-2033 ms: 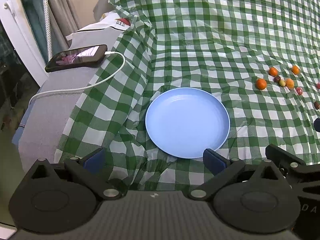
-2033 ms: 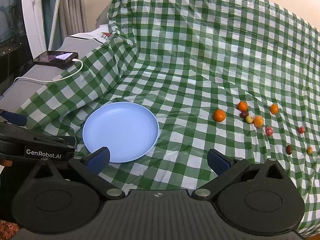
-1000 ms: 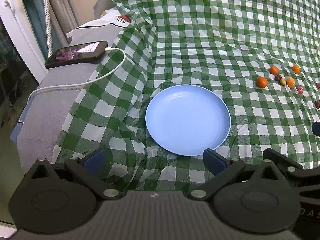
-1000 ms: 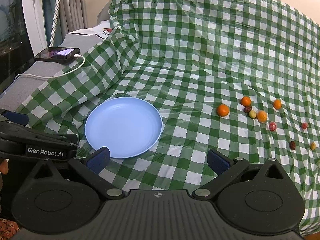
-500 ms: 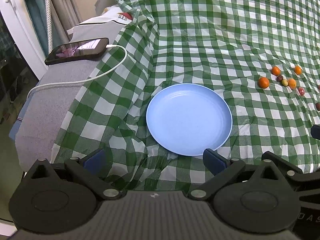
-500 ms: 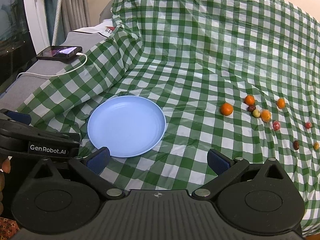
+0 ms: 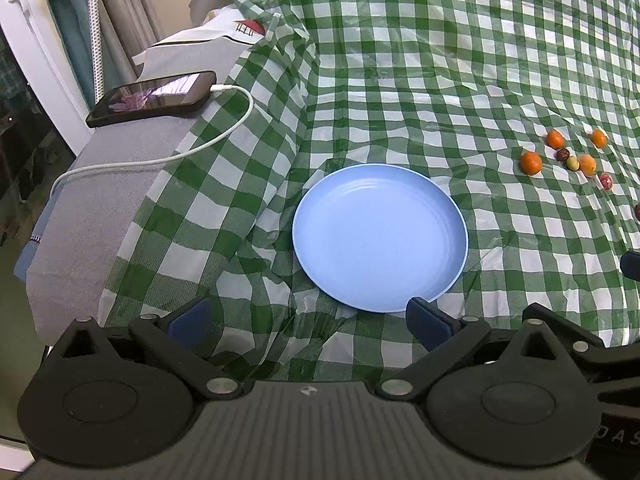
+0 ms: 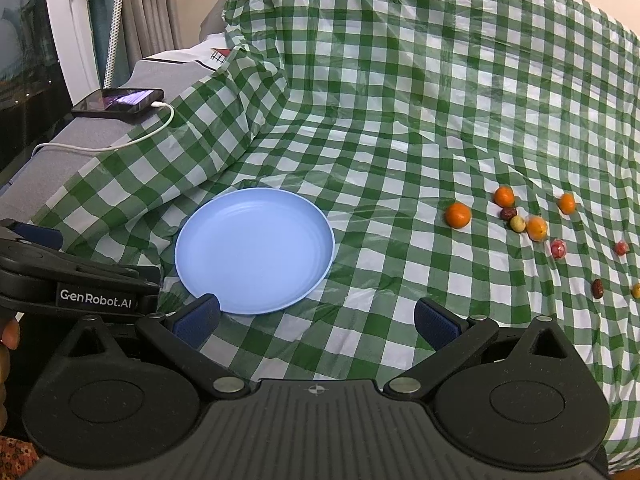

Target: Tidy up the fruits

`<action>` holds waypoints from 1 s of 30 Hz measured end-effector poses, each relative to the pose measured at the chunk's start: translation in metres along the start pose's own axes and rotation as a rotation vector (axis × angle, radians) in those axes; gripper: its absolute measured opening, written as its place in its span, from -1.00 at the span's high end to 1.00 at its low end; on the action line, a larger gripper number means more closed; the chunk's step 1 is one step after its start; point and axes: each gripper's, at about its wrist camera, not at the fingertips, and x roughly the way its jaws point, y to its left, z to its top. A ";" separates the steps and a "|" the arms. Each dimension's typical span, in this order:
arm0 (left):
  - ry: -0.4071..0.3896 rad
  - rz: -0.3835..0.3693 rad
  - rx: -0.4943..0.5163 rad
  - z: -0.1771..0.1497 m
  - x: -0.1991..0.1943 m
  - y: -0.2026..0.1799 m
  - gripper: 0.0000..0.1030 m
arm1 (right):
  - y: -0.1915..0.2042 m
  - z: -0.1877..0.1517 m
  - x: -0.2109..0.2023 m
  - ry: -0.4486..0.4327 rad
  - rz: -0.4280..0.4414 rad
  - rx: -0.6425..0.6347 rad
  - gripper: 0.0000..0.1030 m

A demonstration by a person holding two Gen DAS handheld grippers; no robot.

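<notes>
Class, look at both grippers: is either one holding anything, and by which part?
Nothing is held. The left gripper and right gripper are both open and empty; the fruits lie on the cloth, the plate is bare.

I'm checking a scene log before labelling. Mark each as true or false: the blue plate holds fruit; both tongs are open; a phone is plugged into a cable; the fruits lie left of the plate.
1. The round light-blue plate holds fruit. False: it is bare.
2. The left tongs and right tongs are open. True.
3. The black smartphone is plugged into a white cable. True.
4. The small orange and red fruits lie left of the plate. False: they lie to its right, on the green checked cloth.
</notes>
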 end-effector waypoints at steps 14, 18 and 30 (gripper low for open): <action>-0.099 -0.104 0.059 0.032 0.001 -0.038 -1.00 | -0.064 0.003 0.012 -0.033 -0.065 0.113 -0.99; -0.098 -0.146 0.076 0.047 0.010 -0.058 -1.00 | -0.094 0.004 0.014 -0.070 -0.102 0.137 -0.99; -0.072 -0.297 0.138 0.109 0.060 -0.152 -1.00 | -0.226 -0.004 0.038 -0.094 -0.327 0.313 -0.99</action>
